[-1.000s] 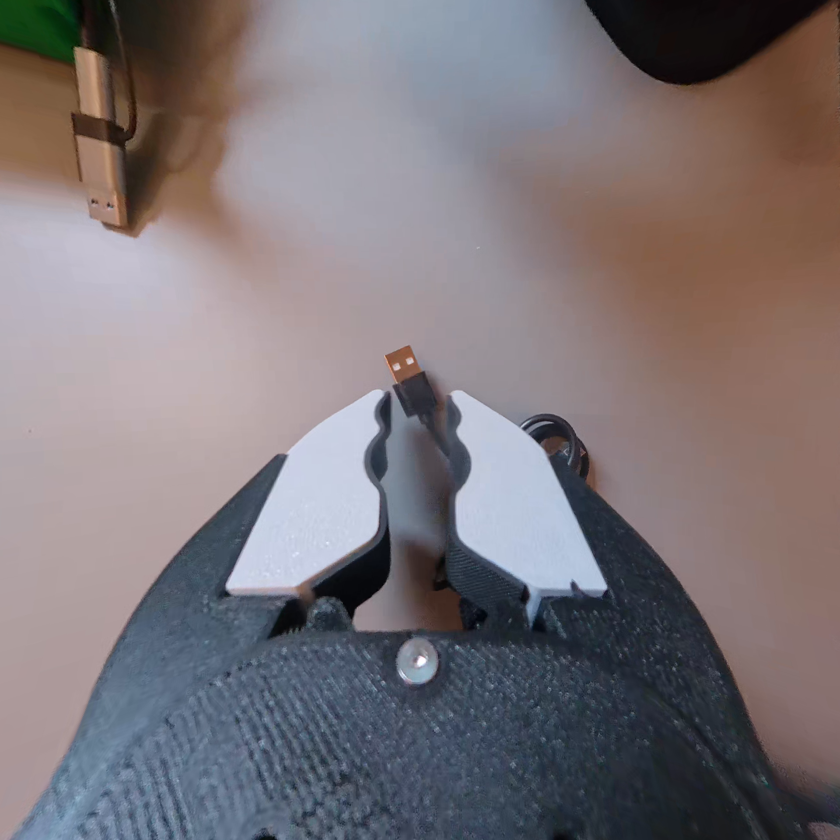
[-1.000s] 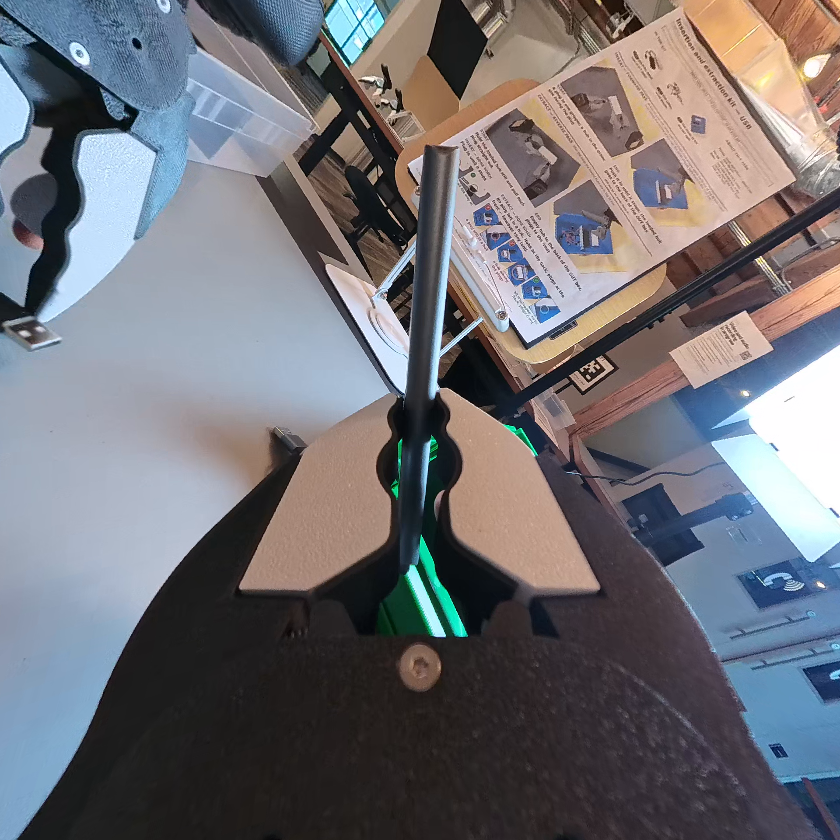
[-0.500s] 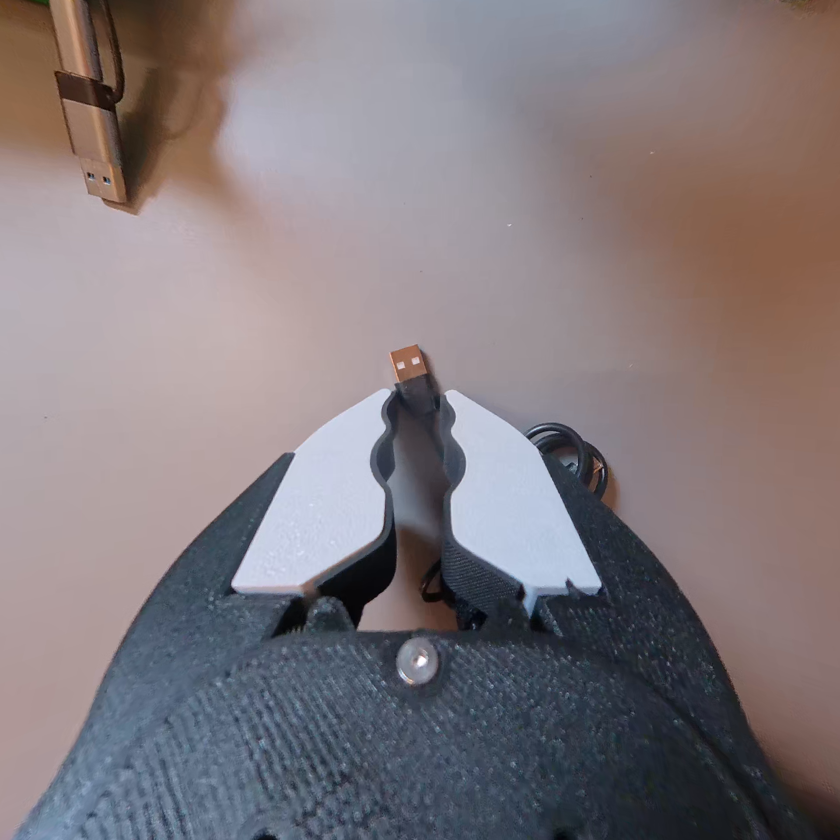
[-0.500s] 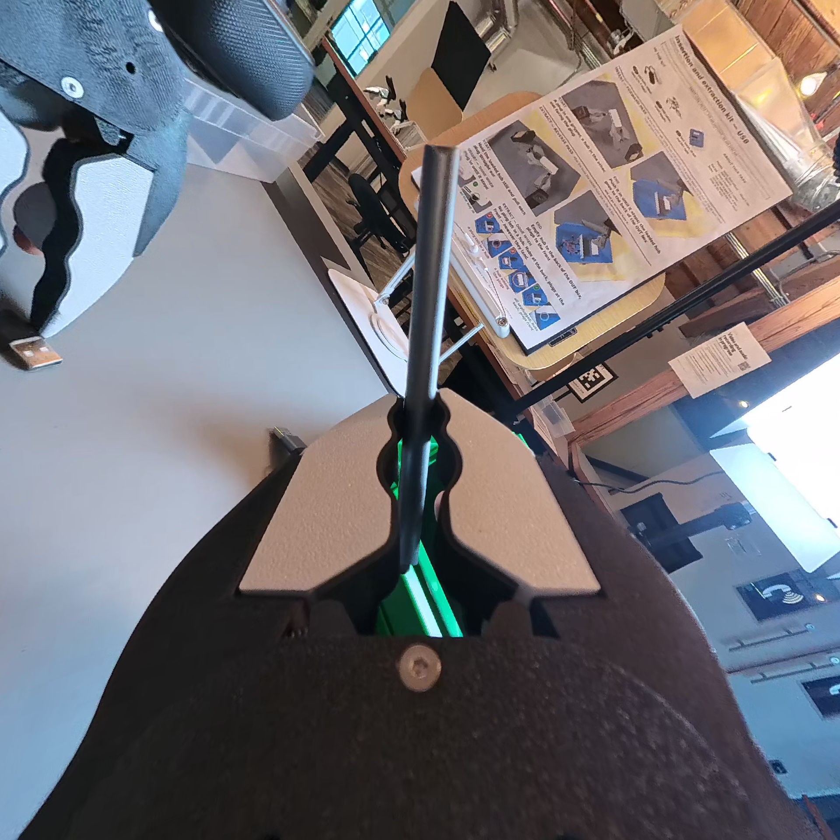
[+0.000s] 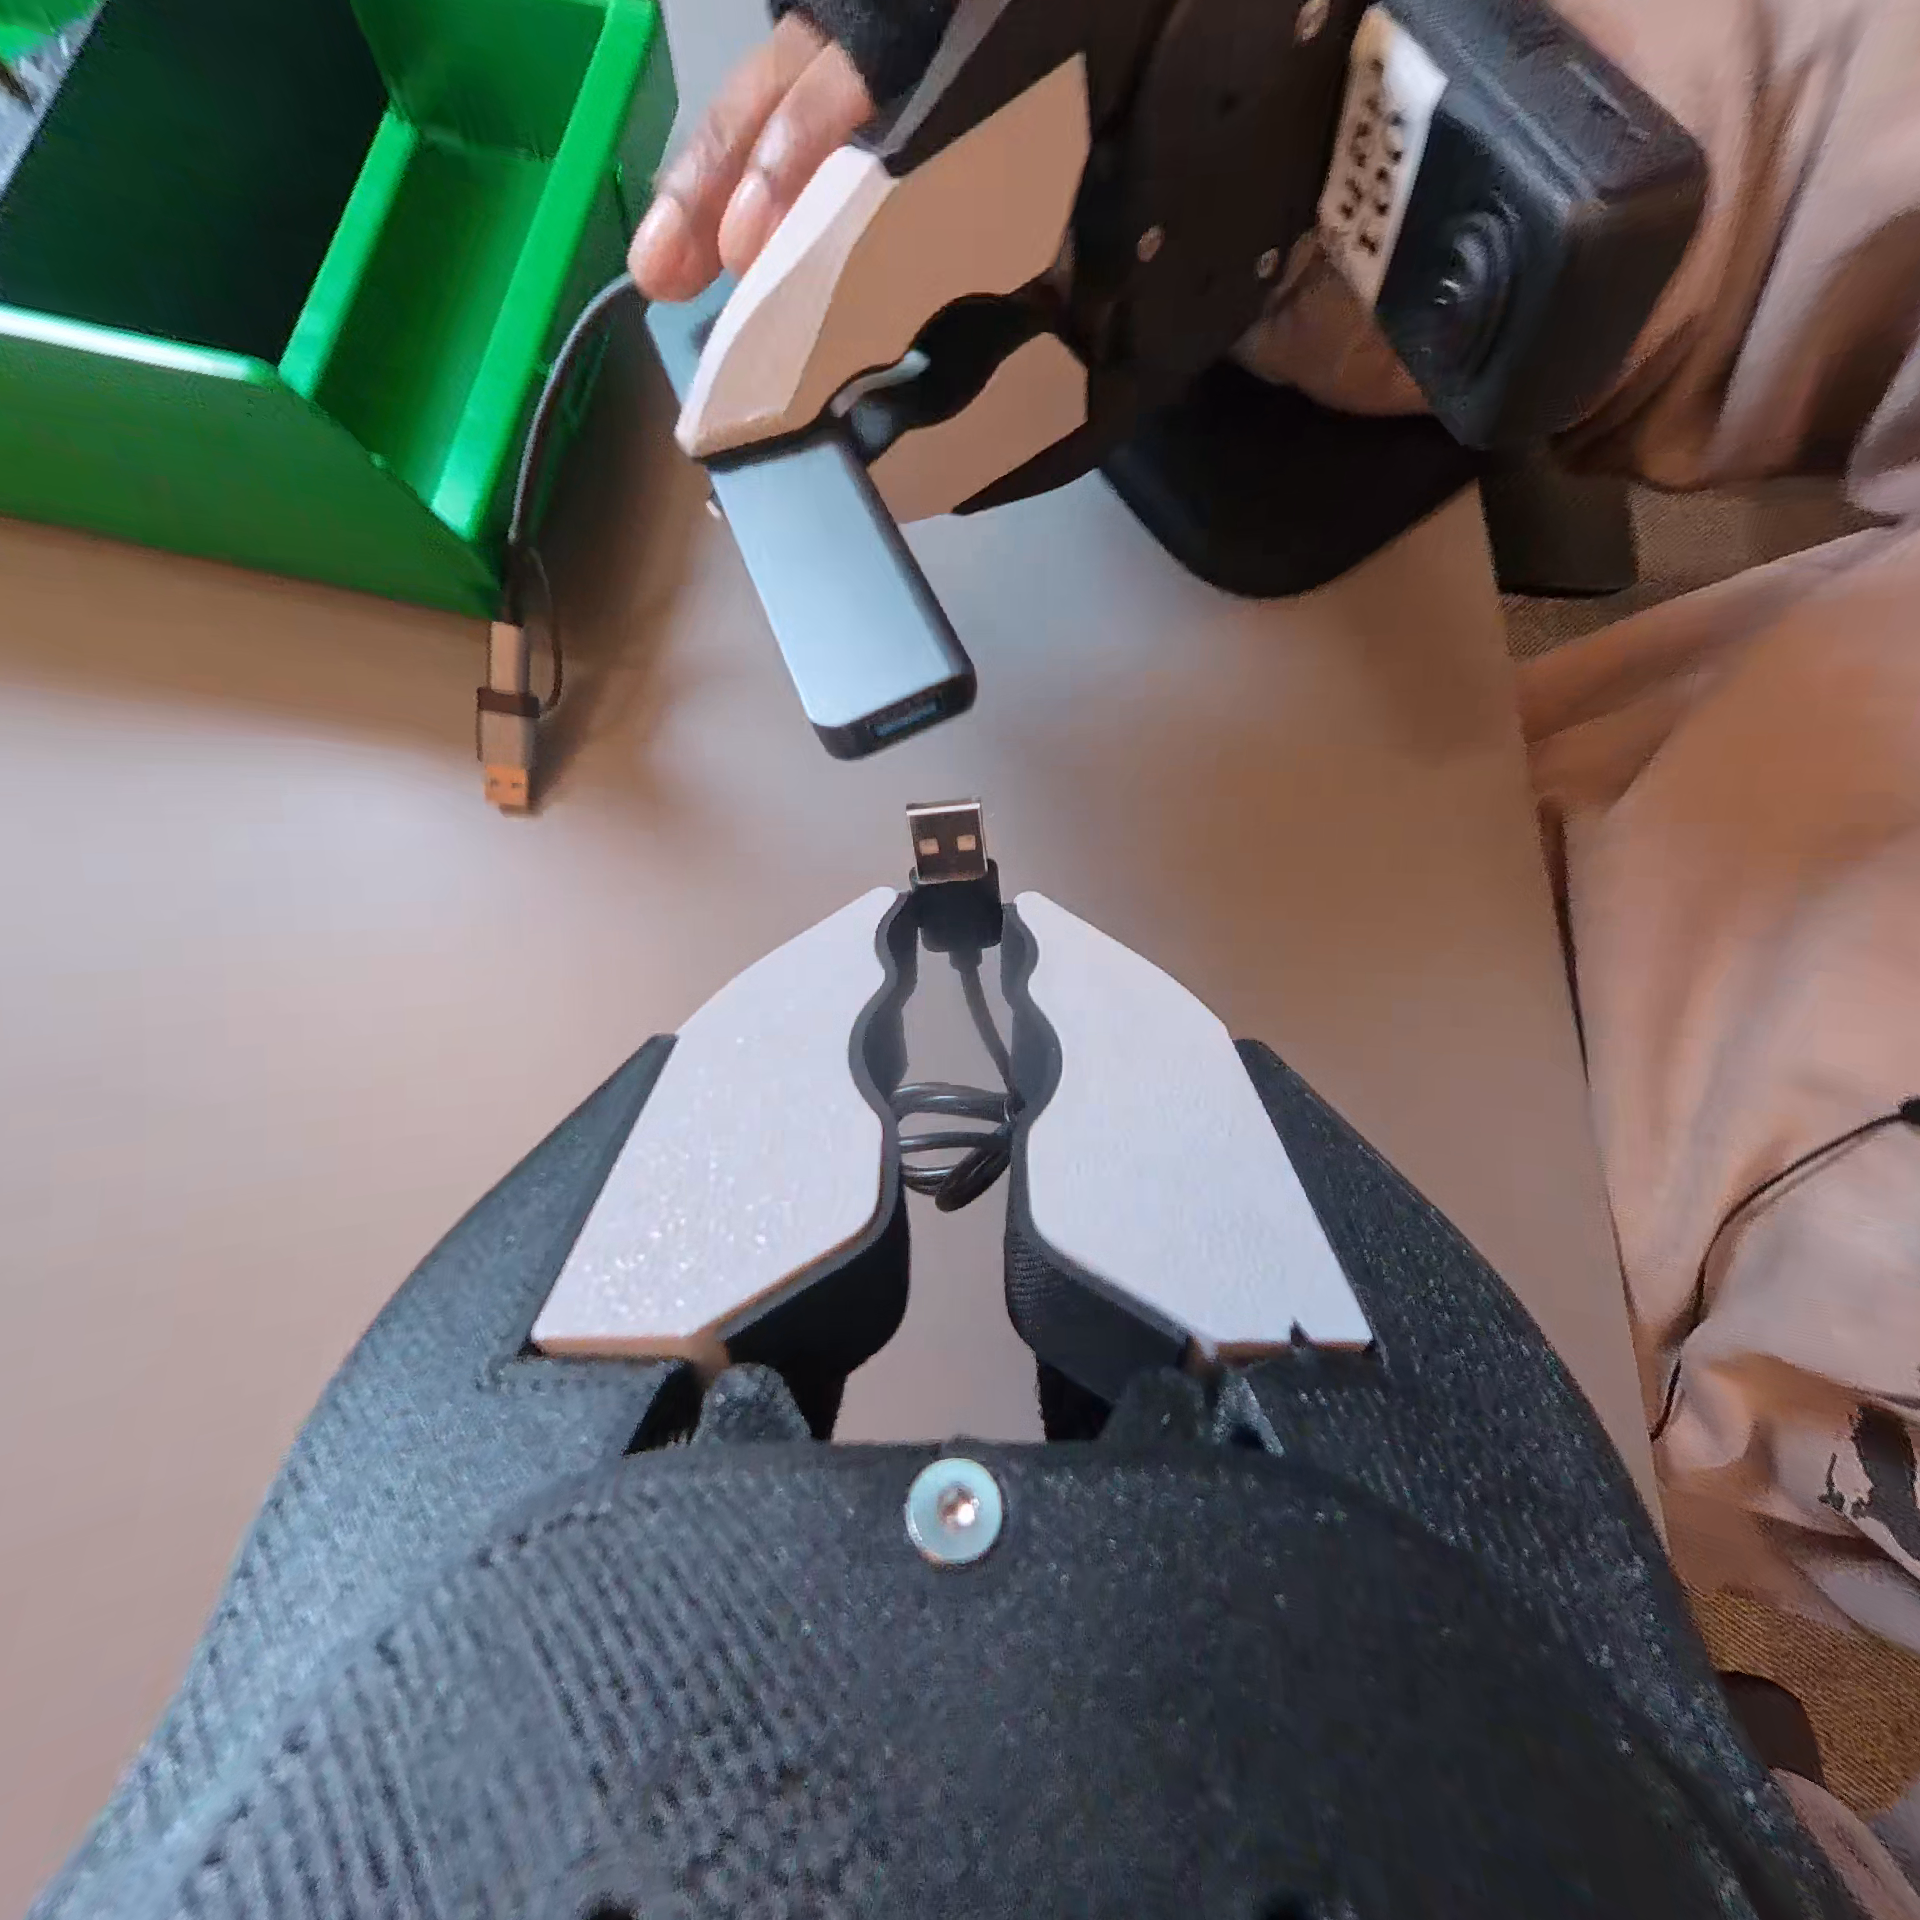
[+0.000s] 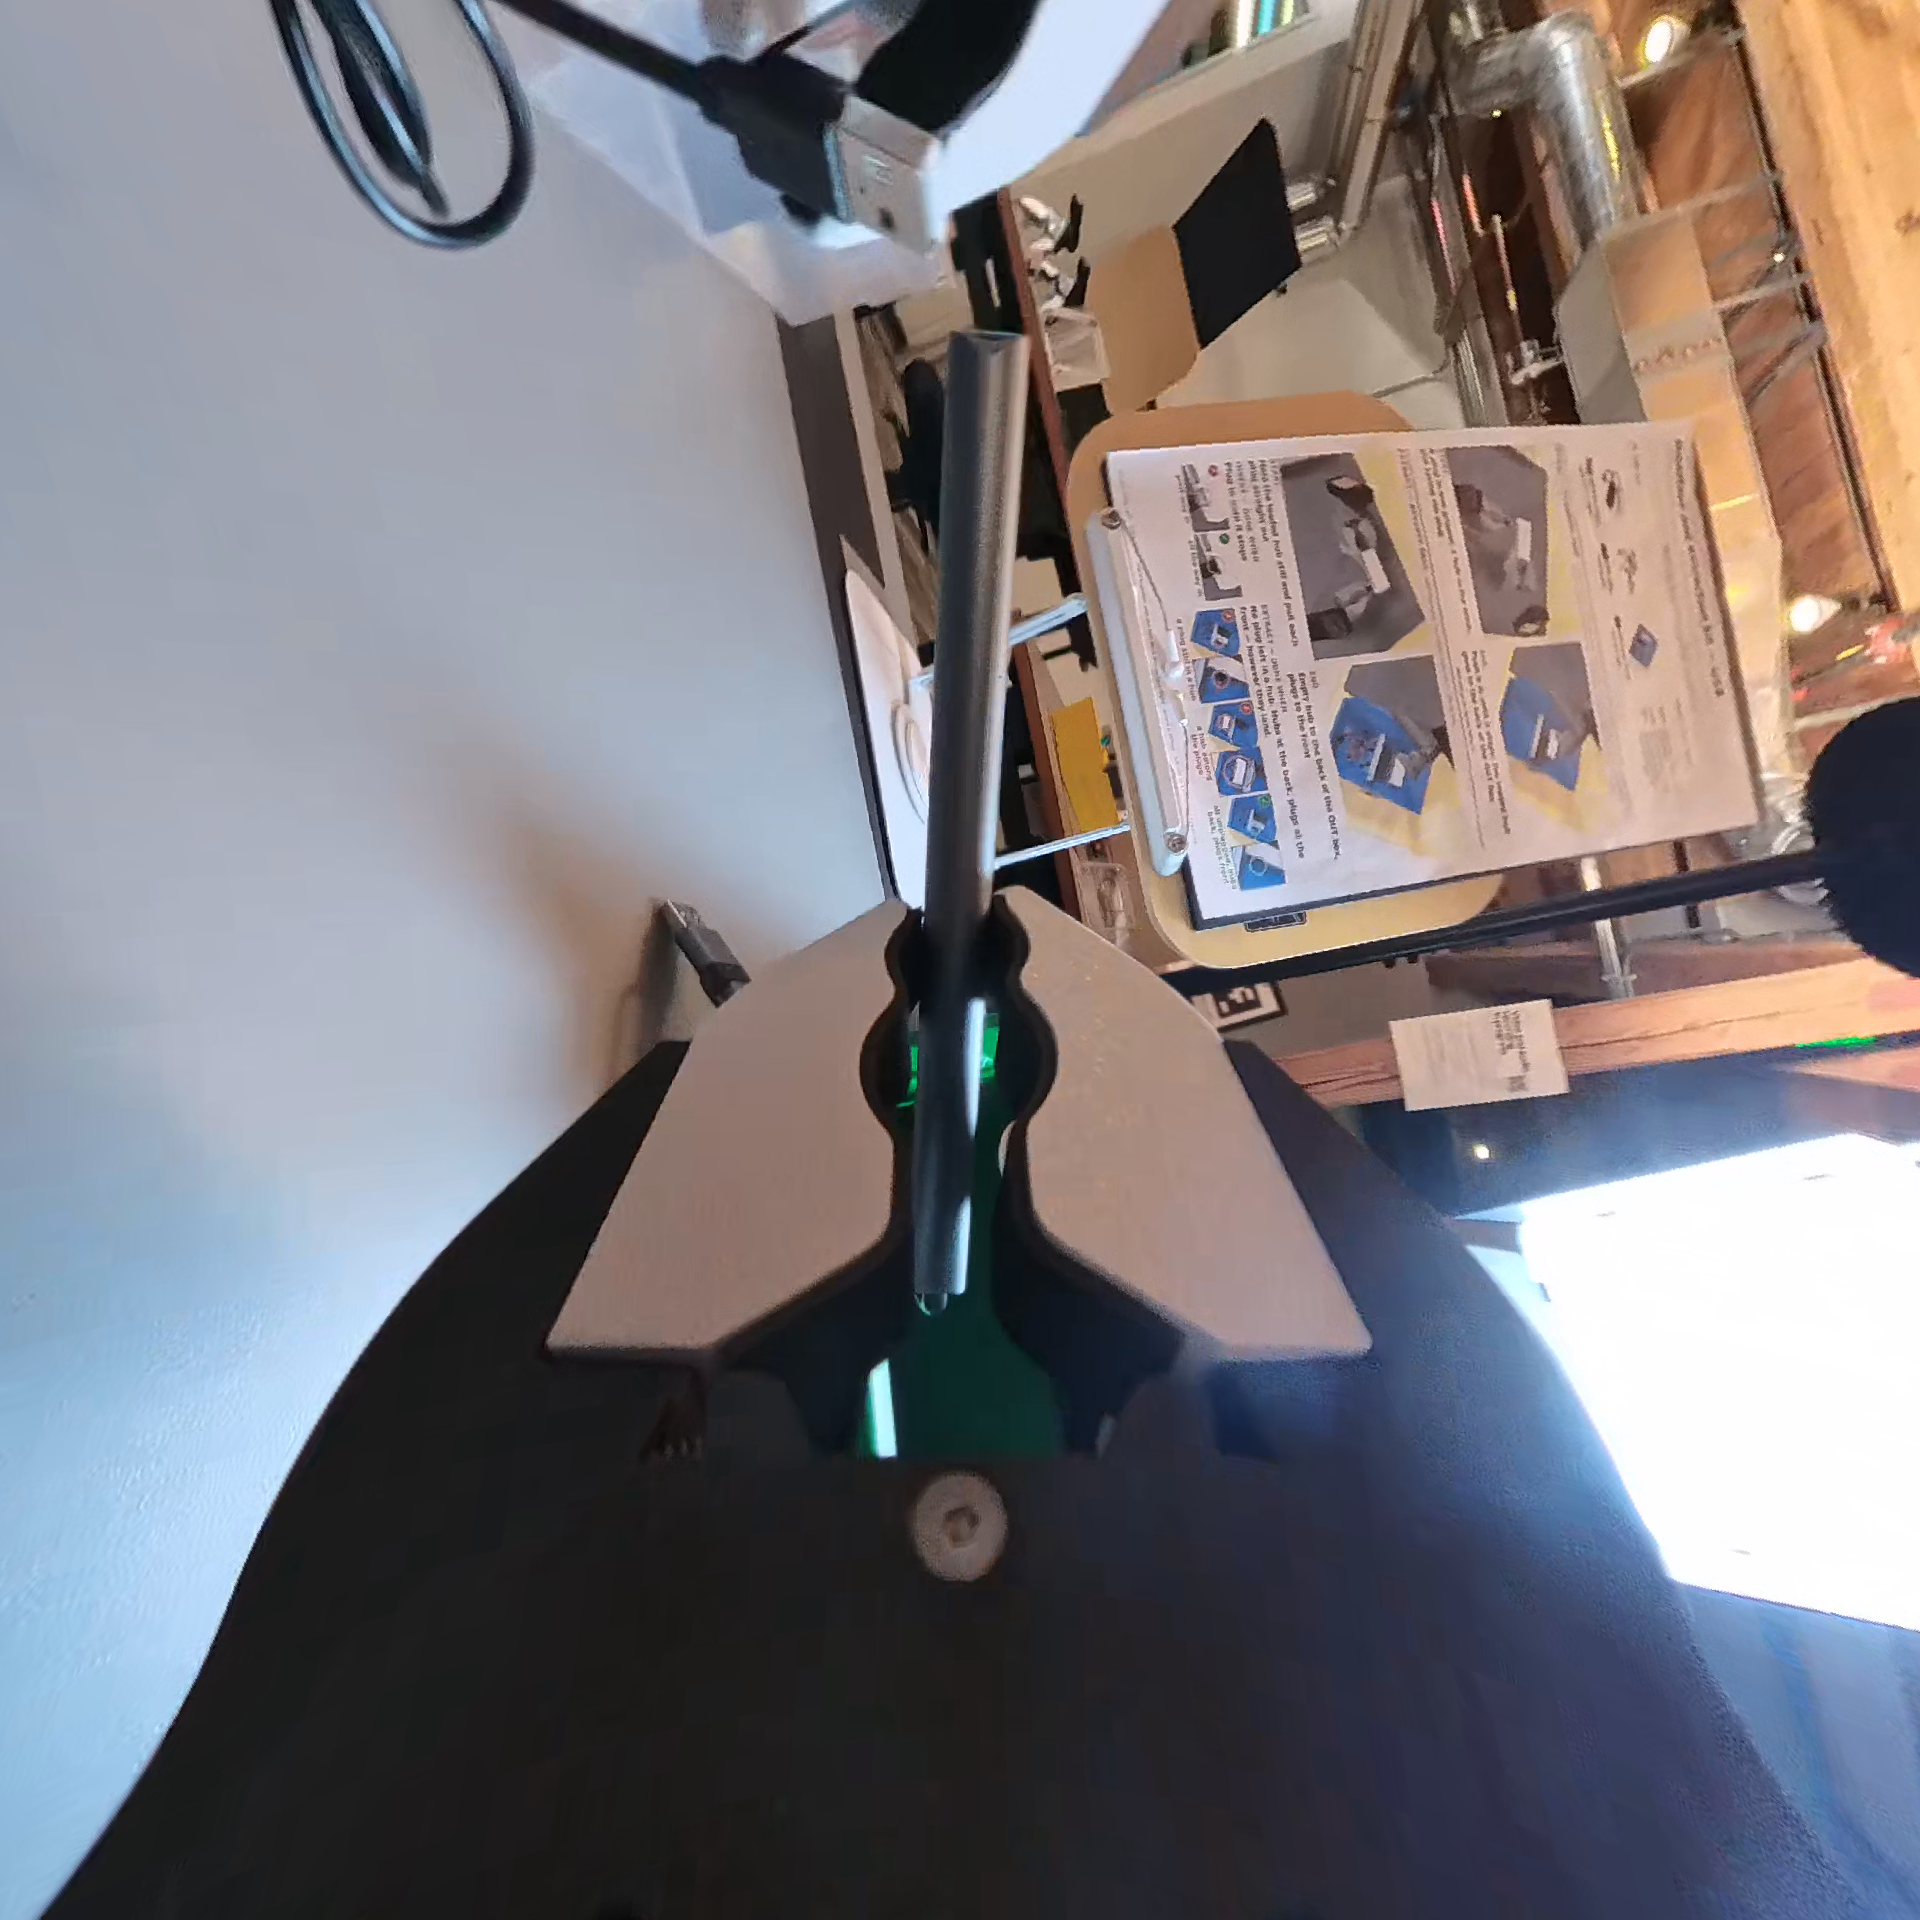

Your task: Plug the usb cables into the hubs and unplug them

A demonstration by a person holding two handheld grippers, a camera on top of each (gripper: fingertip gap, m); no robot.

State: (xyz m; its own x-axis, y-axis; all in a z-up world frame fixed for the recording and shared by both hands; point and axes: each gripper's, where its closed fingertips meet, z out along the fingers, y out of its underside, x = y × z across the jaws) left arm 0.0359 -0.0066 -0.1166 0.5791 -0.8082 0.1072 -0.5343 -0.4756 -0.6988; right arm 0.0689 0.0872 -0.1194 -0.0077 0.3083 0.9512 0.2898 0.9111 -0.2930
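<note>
My left gripper (image 5: 954,902) now holds the black USB plug (image 5: 948,850) lifted off the table, clamped square between its tips, where a second ago it was only closing around it on the surface. The grey hub (image 5: 847,613) and the right gripper (image 5: 821,343) holding it have come into the left wrist view, the hub's port end just beyond the plug but apart. The green box (image 5: 260,312) now shows at far left. In the right wrist view the plug (image 6: 831,156) has moved up to the far edge.

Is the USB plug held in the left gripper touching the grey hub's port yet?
Apart. The left wrist view shows bare table between the USB plug tip and the open port end of the grey hub, which the right gripper holds.
</note>
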